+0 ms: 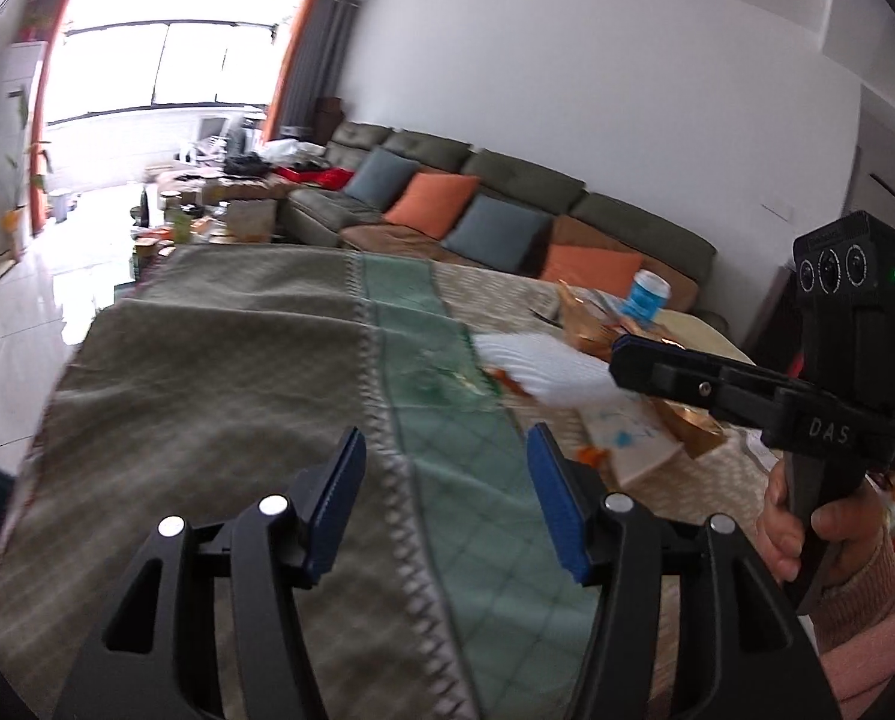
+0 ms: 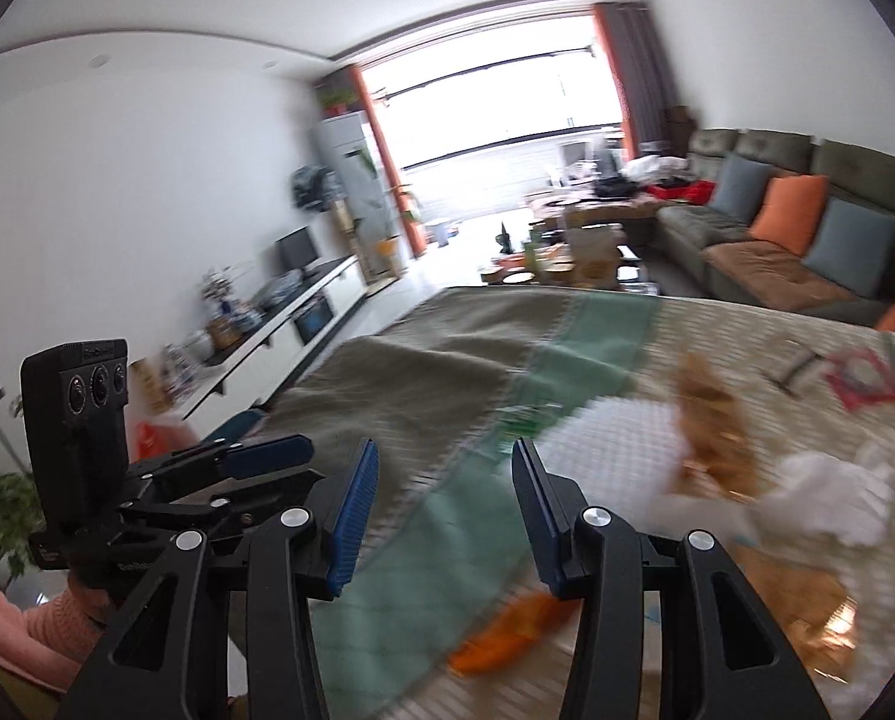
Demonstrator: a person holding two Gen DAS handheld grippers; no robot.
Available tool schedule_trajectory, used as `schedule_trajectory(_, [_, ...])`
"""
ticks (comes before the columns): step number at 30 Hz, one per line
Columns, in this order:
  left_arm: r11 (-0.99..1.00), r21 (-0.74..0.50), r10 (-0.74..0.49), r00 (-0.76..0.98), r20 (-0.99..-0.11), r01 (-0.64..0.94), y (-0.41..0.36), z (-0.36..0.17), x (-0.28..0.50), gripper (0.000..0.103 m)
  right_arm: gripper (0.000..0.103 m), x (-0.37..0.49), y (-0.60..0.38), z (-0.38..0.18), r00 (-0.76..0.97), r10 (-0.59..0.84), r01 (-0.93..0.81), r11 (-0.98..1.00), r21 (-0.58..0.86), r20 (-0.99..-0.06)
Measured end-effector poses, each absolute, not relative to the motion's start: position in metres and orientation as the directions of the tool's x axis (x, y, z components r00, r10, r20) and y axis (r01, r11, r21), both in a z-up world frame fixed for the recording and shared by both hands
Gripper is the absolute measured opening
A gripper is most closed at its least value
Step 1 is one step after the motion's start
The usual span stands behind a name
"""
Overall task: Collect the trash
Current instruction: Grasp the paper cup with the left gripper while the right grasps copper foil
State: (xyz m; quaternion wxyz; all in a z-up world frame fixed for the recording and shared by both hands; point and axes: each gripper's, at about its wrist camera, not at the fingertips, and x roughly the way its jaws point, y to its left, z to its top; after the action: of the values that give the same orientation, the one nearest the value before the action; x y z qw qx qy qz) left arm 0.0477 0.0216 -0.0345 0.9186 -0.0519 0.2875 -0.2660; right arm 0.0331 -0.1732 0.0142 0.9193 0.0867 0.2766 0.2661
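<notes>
My left gripper (image 1: 444, 504) has its blue pads apart with nothing between them, above the green stripe of the tablecloth (image 1: 207, 348); my right gripper (image 2: 444, 516) is likewise parted and empty. The trash lies on the cloth ahead and to my right: white crumpled paper (image 2: 831, 498), golden wrappers (image 2: 711, 420) and an orange scrap (image 2: 507, 630). Beyond the table stands the sofa (image 1: 507, 180).

Right gripper (image 1: 618, 360) body: we read "D A S" in pale letters on its black side, seen from the left wrist view.
Camera (image 2: 75, 414) on the left gripper (image 2: 303, 450): we see small raised lettering along its top edge, too blurred for us to read.
Blue and white cup (image 1: 647, 294): we see print on it, but we cannot read it.
</notes>
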Motion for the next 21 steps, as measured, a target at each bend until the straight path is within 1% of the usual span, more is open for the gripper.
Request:
schedule_trajectory(10, [0.780,-0.236,-0.603,0.596,-0.530,0.580,-0.030,-0.040,0.042,0.058,0.047,0.014,-0.253,0.009,0.802,0.371,-0.254,0.921,0.295,-0.469])
schedule_trajectory(15, [0.737,-0.220,-0.637,0.546,-0.544,0.640,-0.056,-0.042,0.039,0.059,0.047,0.008,-0.283,-0.001,0.817,0.298,-0.164,0.941,0.296,-0.493])
schedule_trajectory(16, [0.727,-0.215,-0.642,0.535,-0.548,0.652,-0.062,-0.043,0.039,0.059,0.049,0.005,-0.291,-0.005,0.817,0.287,-0.149,0.943,0.298,-0.501])
schedule_trajectory(21, [0.696,-0.189,-0.650,0.496,-0.576,0.693,-0.088,-0.051,0.042,0.060,0.052,0.006,-0.315,-0.024,0.791,0.277,-0.084,0.932,0.352,-0.546])
